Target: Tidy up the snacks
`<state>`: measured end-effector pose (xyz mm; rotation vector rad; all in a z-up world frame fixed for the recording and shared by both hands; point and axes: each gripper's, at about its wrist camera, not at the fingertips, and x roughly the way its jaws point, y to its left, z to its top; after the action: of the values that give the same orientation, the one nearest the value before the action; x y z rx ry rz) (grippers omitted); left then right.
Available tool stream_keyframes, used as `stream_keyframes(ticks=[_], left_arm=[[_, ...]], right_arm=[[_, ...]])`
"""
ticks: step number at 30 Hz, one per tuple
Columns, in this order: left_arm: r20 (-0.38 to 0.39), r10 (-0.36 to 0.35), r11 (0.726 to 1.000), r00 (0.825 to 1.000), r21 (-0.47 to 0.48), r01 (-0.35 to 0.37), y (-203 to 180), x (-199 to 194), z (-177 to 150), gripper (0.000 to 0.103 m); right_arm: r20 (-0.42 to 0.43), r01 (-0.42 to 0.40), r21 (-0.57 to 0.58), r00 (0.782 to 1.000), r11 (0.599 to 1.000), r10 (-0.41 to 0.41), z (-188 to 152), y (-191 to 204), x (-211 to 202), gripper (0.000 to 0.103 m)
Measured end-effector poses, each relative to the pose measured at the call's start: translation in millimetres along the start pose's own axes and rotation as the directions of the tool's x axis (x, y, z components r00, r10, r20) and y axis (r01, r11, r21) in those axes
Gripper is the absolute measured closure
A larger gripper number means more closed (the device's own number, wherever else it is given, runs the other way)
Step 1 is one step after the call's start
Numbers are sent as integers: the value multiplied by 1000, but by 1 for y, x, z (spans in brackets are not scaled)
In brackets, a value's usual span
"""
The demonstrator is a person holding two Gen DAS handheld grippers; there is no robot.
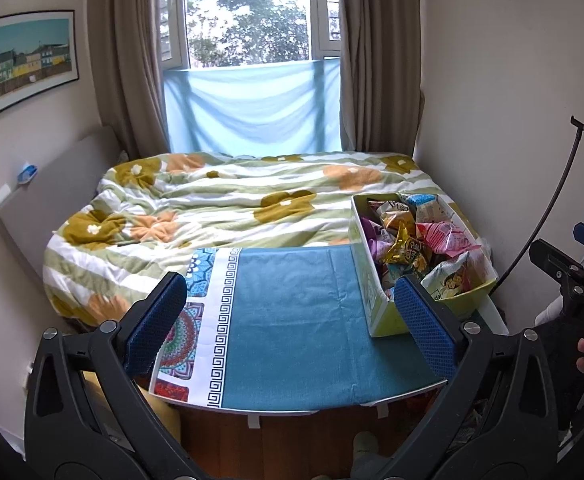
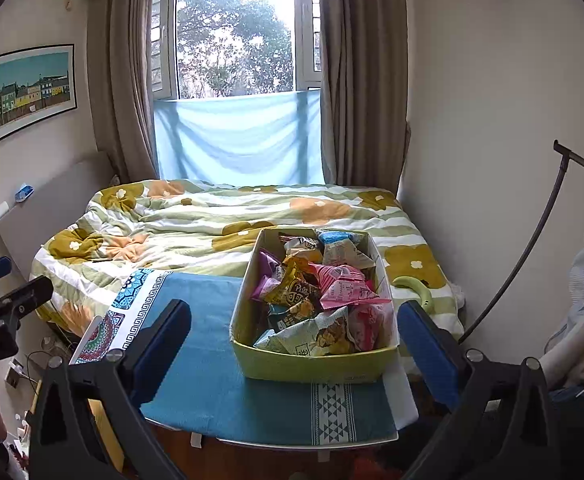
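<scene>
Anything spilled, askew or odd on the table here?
Nothing spilled. The snack packets are heaped loosely inside the yellow box, which sits at the table's right end on the blue cloth. Both grippers hold nothing.

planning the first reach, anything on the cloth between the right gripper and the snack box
Nothing: in the right wrist view, only bare teal tablecloth lies between the open right gripper and the snack box.

Lower snack packets (image 2: 292,320) lie buried (labels unreadable) inside the box (image 2: 311,364).
</scene>
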<state>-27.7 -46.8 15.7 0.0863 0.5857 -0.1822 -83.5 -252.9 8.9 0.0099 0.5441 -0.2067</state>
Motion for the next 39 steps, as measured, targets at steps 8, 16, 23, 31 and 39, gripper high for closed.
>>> stream_keyframes(ticks=[8, 16, 23, 31, 39], left_arm=[[16, 0, 1000, 1000, 15, 0, -4, -10, -6, 0], [24, 1, 1000, 1000, 14, -1, -10, -12, -7, 0], [23, -7, 1000, 1000, 6, 7, -9, -12, -7, 0], [22, -4, 1000, 1000, 12, 3, -10, -12, -6, 0], [19, -6, 1000, 1000, 11, 6, -9, -10, -5, 0]], right_arm=[[15, 4, 13, 1000, 1000, -4, -11, 12, -15, 0], [21, 2, 12, 1000, 1000, -2, -11, 16, -19, 0], [15, 0, 10, 1000, 1000, 0, -10, 19, -19, 0], [11, -3, 13, 1000, 1000, 3, -8, 19, -16, 0], [12, -6, 14, 1000, 1000, 6, -9, 19, -15, 0]])
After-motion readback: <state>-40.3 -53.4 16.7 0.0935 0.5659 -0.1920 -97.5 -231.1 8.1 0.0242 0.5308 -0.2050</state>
